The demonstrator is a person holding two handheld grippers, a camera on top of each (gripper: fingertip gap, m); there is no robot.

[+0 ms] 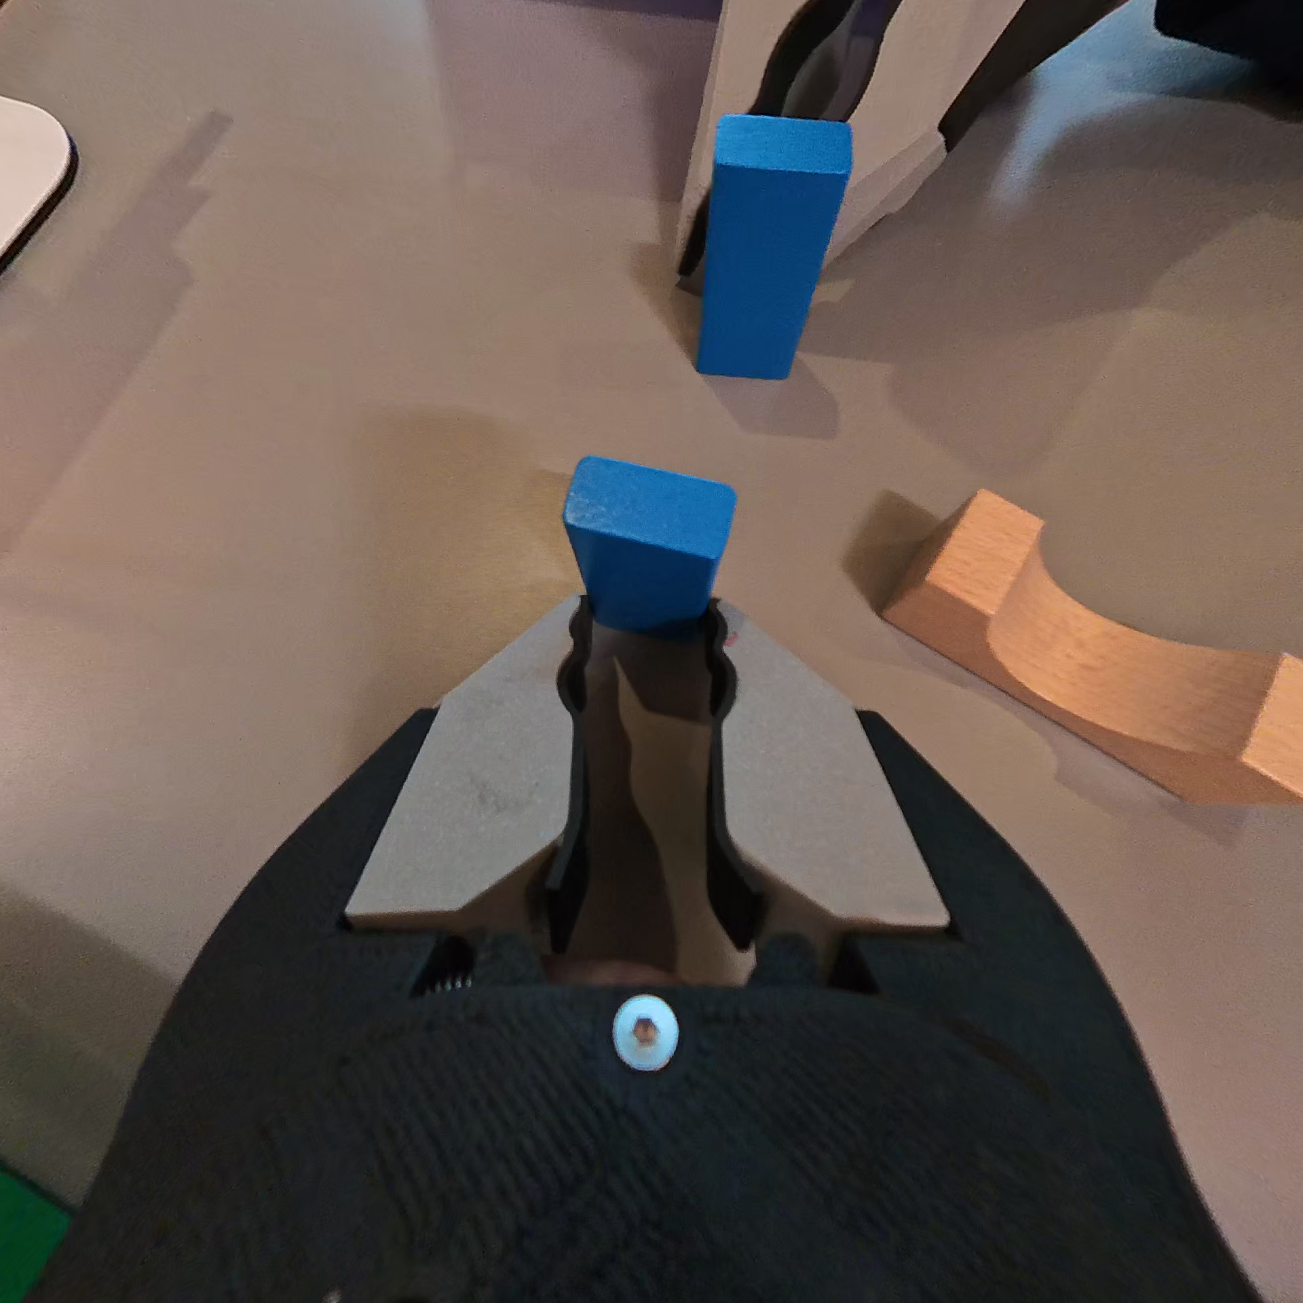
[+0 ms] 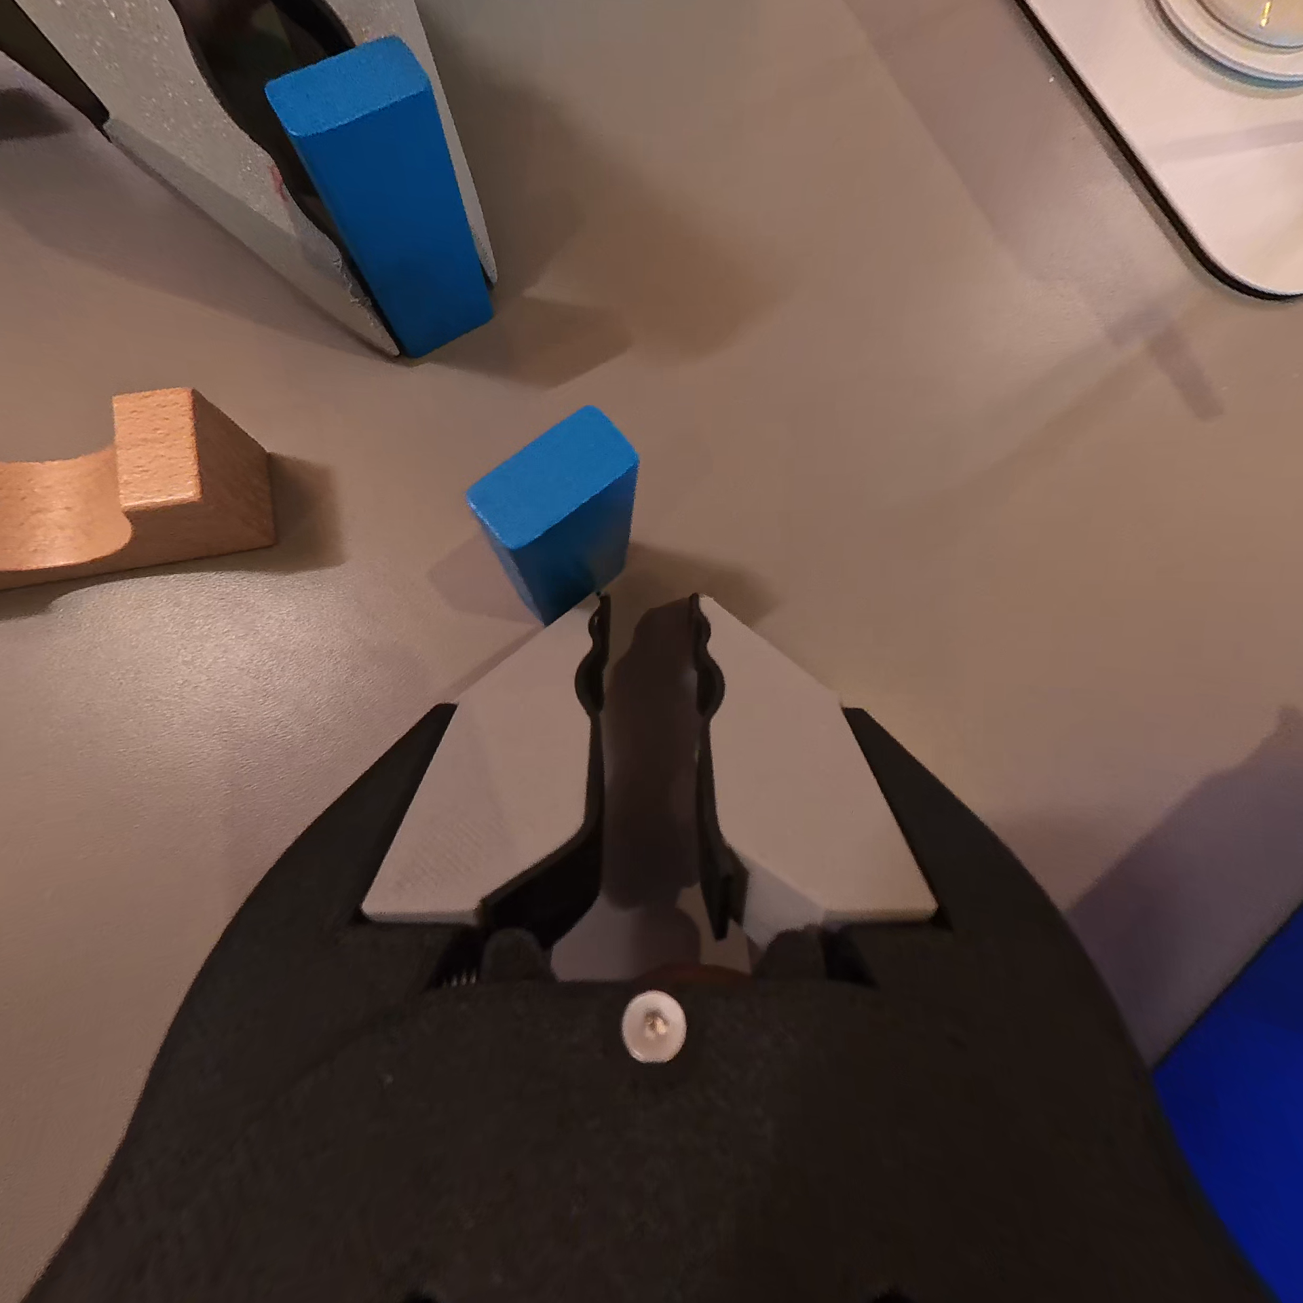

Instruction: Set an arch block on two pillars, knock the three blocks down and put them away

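Left claw is clamped on a blue pillar. Both pads press its sides, low down at the very tips, and the right wrist view shows it standing upright on the bench between those fingers.

Right claw has its jaws part open with nothing between them, just bare bench and shadow. Its left fingertip sits right at the bottom corner of the 2nd pillar. I can't tell if it's actually touching. That one stands upright too, outside the jaws.

The 2 pillars are apart with a stretch of bench between them. The wooden arch lies on the bench off to one side, clear of both pillars and not on top of anything.

Further out there's a white tray at the bench edge with a round glass thing on it.
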